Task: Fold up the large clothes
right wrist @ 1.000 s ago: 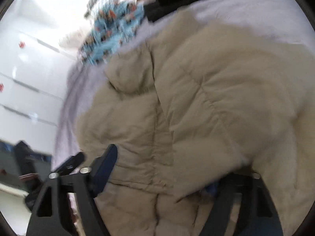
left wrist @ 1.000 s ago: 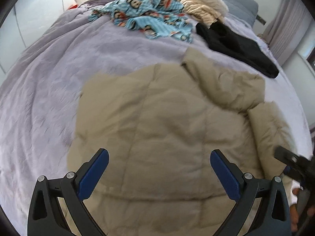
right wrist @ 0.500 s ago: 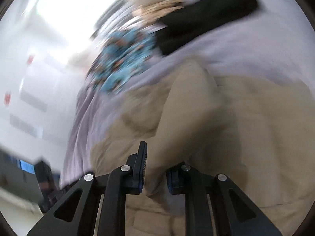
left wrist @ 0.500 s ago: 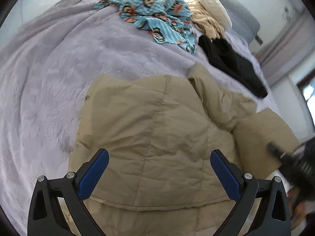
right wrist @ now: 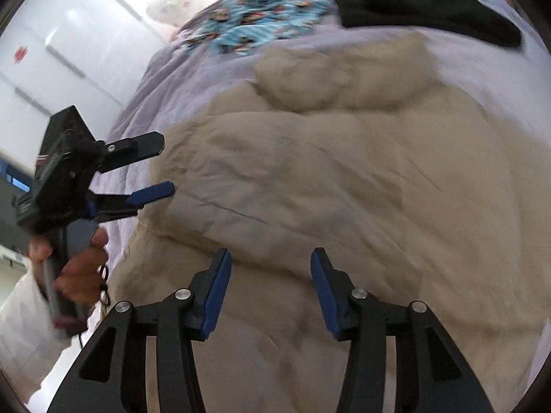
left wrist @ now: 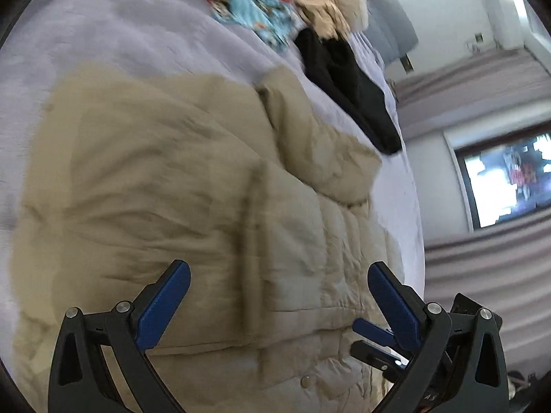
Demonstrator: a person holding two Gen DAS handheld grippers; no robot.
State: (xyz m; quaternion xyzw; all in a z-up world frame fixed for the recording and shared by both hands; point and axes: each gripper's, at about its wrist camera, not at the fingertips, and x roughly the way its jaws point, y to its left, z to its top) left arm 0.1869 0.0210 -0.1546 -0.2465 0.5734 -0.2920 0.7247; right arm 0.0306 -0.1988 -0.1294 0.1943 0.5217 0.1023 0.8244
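Bed (left wrist: 103, 51) unchanged; right gripper (right wrist: 270, 261) jaws opening, jacket (right wrist: 344, 179) released.

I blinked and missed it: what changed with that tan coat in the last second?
The right hand-held gripper pinched a fold of the tan coat, laid it across the coat, then let go; its jaws are opening, nothing between them. The left hand-held gripper remains open above it. The other clothes lie unmoved.

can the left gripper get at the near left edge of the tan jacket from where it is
Probably yes. The left gripper stands open right beside that edge of the tan jacket, nothing lies between them, and the right gripper, jaws opening, holds nothing.
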